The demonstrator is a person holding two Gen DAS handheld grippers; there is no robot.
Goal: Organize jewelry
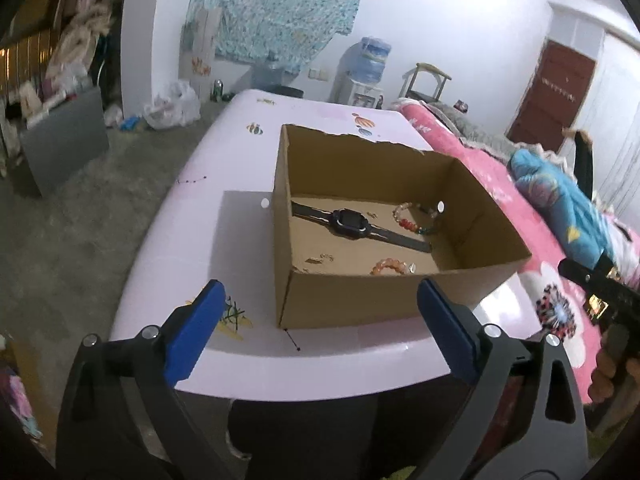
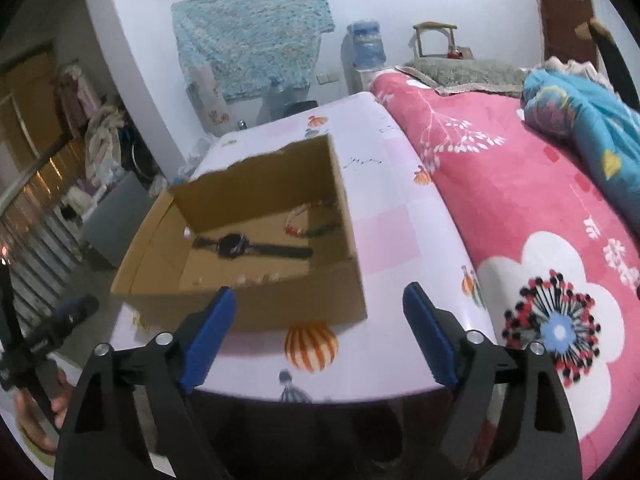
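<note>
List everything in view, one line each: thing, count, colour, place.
cardboard box: one, brown, open, on the table
watch: one, black, flat on the box floor
bead bracelets: two, mixed and orange beads, in the box, beside and in front of the watch
table: one, pale pink with cartoon prints
blanket: one, pink floral, right of the table
water dispenser: one, white with blue bottle, by the far wall
left gripper: blue pads, open, empty
right gripper: blue pads, open, empty
</note>
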